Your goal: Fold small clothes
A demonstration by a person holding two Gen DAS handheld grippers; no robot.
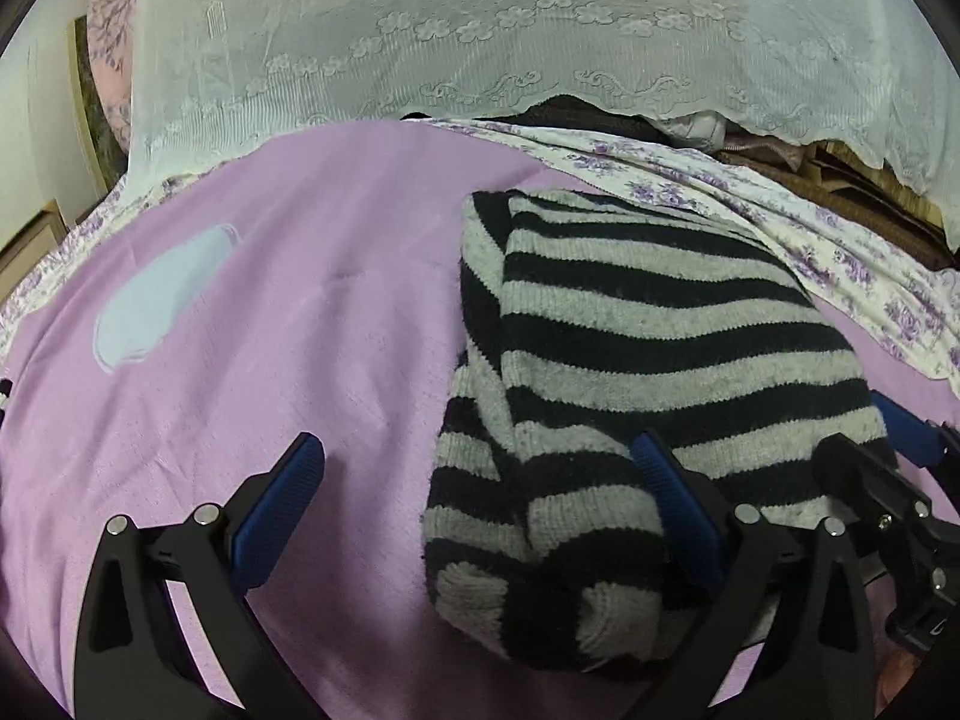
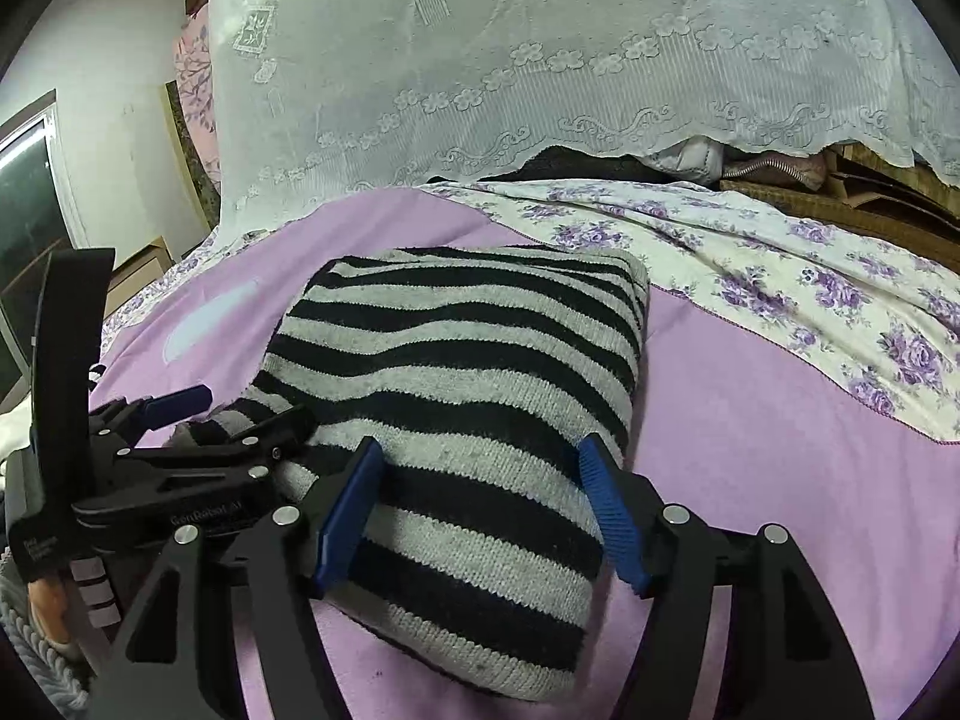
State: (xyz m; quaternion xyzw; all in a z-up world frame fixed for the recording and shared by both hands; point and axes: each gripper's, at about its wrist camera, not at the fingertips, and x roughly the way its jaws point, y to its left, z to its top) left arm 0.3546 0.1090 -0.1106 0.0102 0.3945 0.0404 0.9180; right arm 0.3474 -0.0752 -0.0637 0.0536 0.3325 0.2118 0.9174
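A black and grey striped knit garment lies folded into a thick block on the lilac blanket. My left gripper is open, jaws wide apart; its right finger rests on the garment's near left corner, its left finger over bare blanket. In the right wrist view the garment fills the middle. My right gripper is open, and its two blue pads straddle the garment's near end without squeezing it. The left gripper shows at the left beside the garment.
A white lace cover hangs over a pile at the back. A white sheet with purple flowers lies to the right. A pale blue patch marks the blanket at left. A window is at far left.
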